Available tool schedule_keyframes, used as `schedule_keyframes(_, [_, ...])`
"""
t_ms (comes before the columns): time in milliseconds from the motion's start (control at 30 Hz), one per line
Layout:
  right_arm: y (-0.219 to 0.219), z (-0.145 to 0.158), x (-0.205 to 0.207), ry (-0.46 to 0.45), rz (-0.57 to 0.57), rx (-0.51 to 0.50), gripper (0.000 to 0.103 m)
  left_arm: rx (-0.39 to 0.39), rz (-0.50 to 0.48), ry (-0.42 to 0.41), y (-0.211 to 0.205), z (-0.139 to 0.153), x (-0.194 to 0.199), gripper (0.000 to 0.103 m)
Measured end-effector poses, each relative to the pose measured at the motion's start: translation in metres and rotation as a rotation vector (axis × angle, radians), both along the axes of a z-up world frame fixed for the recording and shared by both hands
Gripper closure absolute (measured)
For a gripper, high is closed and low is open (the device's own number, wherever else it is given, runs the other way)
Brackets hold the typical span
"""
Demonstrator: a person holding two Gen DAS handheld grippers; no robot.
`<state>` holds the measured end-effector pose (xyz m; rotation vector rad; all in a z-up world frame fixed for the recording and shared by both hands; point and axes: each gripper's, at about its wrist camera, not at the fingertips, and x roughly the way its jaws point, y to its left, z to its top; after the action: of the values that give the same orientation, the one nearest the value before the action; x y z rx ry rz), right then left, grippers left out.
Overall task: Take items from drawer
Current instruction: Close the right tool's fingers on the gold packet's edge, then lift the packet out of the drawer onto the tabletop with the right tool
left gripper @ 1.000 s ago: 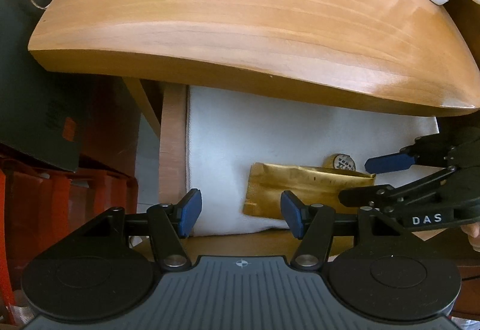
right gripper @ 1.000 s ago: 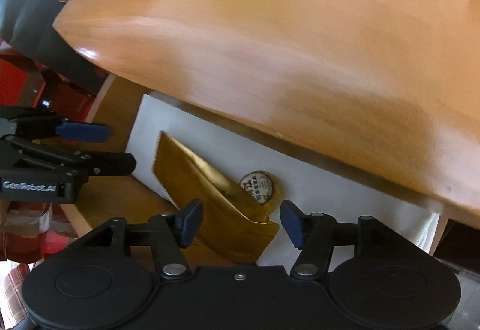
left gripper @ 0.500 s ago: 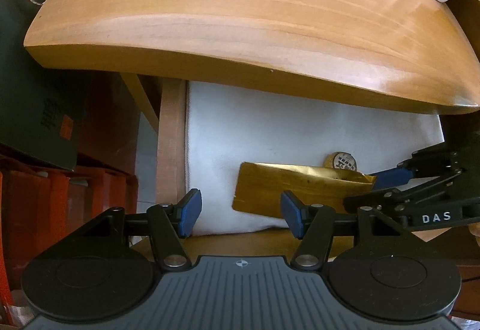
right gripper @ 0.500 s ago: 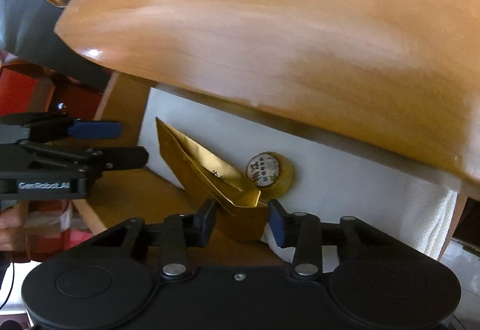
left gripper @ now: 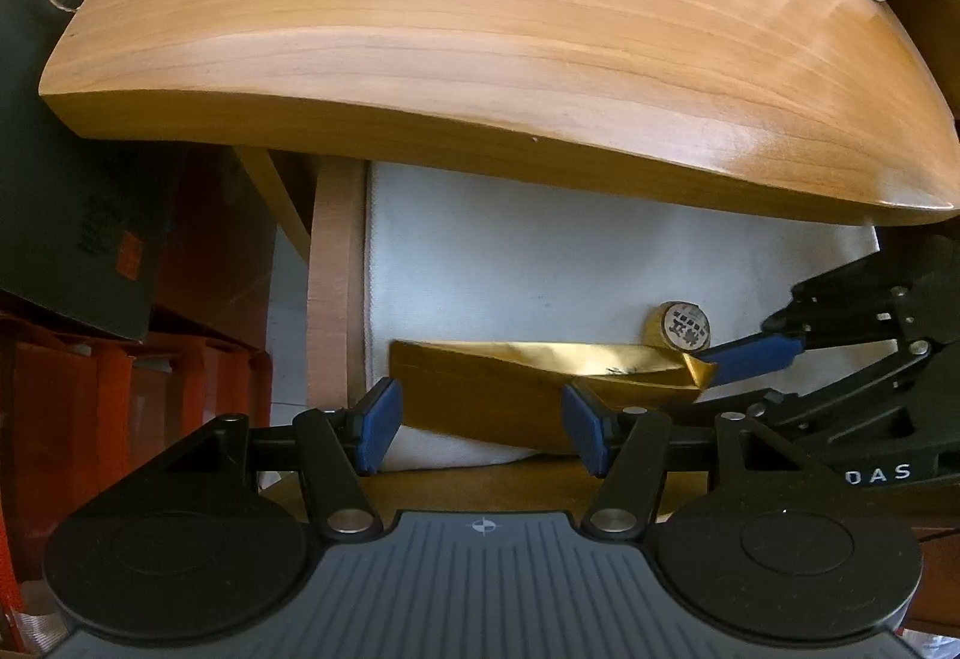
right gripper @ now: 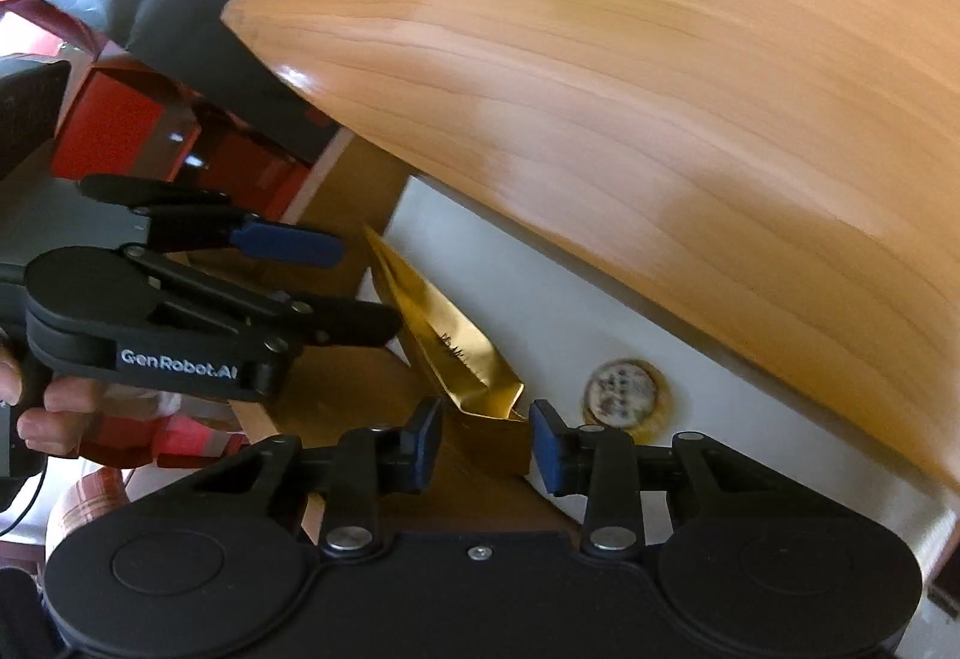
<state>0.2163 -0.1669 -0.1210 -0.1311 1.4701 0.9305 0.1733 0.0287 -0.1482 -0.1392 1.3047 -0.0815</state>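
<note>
Right wrist view: the right claw (right gripper: 486,440) is closed on the near end of a gold foil pouch (right gripper: 462,359), its blue pads pinching the crumpled corner between them. Its jaws have just been closing, and the pouch is between them. The rest of the pouch runs away from the claw, up and to the left, over the white liner (right gripper: 540,311) of the open drawer. Just to the right of the claw, on the liner, lies a small round gold-rimmed token (right gripper: 624,389) with a printed face, apart from the pouch. The wooden surface (right gripper: 660,89) overhangs the drawer ahead of and above the claw.

In the left wrist view the left claw (left gripper: 480,434) stands half open and holds nothing; the pouch's (left gripper: 510,389) far end lies beyond its pads, over the liner (left gripper: 540,251), and the drawer's front edge (left gripper: 480,485) sits just below them. The token (left gripper: 684,326) is ahead and to its right, close to the right claw's tip (left gripper: 750,356).

The step in hand appears to be lifting the pouch out. The grip is on one corner only, so the pouch will likely sag and swing; it seems wise to raise it slowly and draw it back toward the claw, keeping it below the overhanging surface until it clears the drawer front. The foil looks slick, so the pinch should stay firm. The long end should pass clear of the left claw, and the token is probably next.
</note>
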Motion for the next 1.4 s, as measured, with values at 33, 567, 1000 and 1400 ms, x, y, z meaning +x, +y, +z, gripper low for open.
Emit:
schedule_keyframes(33, [0.010, -0.003, 0.004, -0.007, 0.002, -0.003, 0.067, 0.000, 0.000, 0.000, 0.000, 0.000, 0.000, 0.041])
schedule_keyframes(567, [0.020, 0.026, -0.006, -0.142, 0.033, -0.008, 0.078, -0.009, 0.017, 0.002, 0.002, 0.004, -0.002, 0.040])
schedule_keyframes(1000, [0.026, 0.054, -0.033, -0.404, 0.078, -0.071, 0.093, 0.003, 0.025, -0.035, 0.002, 0.029, -0.010, 0.040])
schedule_keyframes(1400, [0.054, 0.060, -0.062, -0.539, 0.152, -0.120, 0.099, 0.009, 0.028, -0.056, 0.001, 0.047, -0.024, 0.040])
